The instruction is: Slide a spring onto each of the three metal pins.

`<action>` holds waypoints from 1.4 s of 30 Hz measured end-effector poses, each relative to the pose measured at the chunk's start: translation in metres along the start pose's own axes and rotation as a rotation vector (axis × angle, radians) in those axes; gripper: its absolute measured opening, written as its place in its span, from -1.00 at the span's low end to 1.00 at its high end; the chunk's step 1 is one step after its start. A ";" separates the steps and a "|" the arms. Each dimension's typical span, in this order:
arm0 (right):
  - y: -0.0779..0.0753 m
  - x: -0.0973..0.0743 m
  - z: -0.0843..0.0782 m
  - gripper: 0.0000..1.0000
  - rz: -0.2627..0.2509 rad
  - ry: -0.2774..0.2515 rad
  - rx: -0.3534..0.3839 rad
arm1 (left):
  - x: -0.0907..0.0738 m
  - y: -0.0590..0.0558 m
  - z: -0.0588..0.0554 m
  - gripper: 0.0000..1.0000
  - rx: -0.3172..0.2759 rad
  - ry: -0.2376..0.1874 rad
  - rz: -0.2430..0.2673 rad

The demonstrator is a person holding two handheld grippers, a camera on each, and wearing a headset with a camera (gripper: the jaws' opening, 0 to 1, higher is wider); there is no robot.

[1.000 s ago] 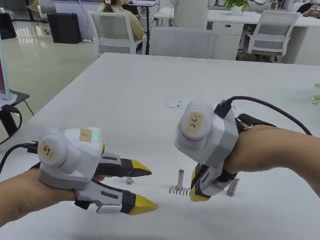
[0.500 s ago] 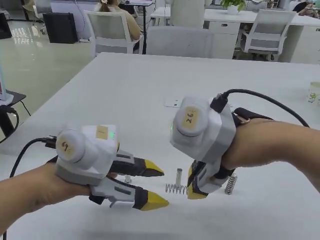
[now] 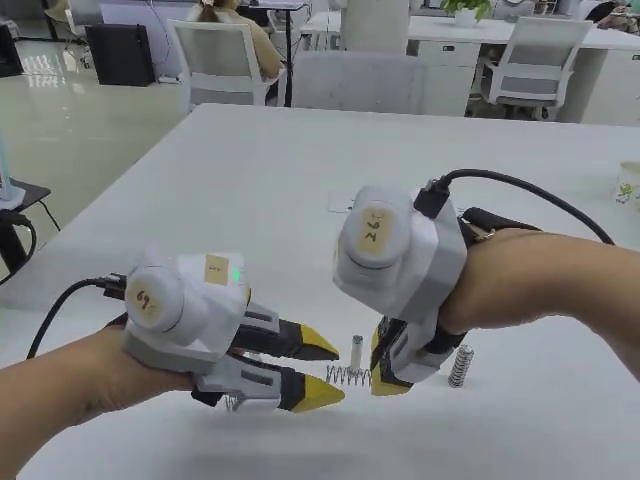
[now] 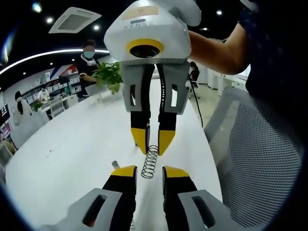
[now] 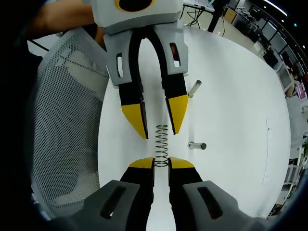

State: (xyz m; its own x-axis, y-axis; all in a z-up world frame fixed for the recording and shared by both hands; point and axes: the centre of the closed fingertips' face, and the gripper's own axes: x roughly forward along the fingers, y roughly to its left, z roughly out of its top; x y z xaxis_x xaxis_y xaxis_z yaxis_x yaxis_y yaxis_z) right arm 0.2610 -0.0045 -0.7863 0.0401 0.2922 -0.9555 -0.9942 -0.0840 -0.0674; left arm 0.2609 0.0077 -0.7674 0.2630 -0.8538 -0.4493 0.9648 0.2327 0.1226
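Note:
A loose spring (image 3: 347,376) lies on the white table (image 3: 250,200), and my right gripper (image 3: 383,377) is shut on its right end. My left gripper (image 3: 335,372) is open, its yellow tips on either side of the spring's other end. In the right gripper view the spring (image 5: 161,143) runs from my right gripper (image 5: 161,163) up to the left gripper (image 5: 158,118). An upright metal pin (image 3: 357,350) stands just behind the spring. Two pins (image 5: 195,88) (image 5: 197,146) sit to the side. A second spring (image 3: 460,365) stands by my right wrist.
A small white tag (image 3: 343,205) lies mid-table. White chairs (image 3: 225,65) and a seated person (image 3: 235,25) are beyond the far edge. A grey mesh chair (image 5: 62,120) sits close to the table's near edge. A black cable (image 3: 520,195) arcs over my right arm.
My left gripper has moved right, up to the free end of the lying spring. The right gripper has stayed at the spring's other end.

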 end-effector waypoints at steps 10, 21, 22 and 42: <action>0.003 -0.001 -0.001 -0.84 0.010 0.005 -0.002 | 0.003 -0.001 -0.003 -0.92 0.042 0.020 0.005; 0.001 -0.010 0.007 -0.84 -0.008 -0.022 -0.013 | 0.005 0.000 -0.009 -0.94 0.054 0.043 0.011; 0.001 -0.011 0.008 -0.84 -0.011 -0.027 -0.016 | 0.005 0.000 -0.010 -0.94 0.054 0.043 0.011; 0.003 -0.029 0.039 -0.84 -0.036 -0.123 -0.050 | 0.006 -0.001 -0.007 -0.95 0.050 0.020 0.017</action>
State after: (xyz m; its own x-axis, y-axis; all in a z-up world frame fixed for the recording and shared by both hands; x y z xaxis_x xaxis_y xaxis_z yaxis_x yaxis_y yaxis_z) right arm 0.2526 0.0241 -0.7479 0.0597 0.4102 -0.9101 -0.9861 -0.1175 -0.1177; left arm 0.2616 0.0061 -0.7763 0.2796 -0.8404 -0.4642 0.9591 0.2228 0.1744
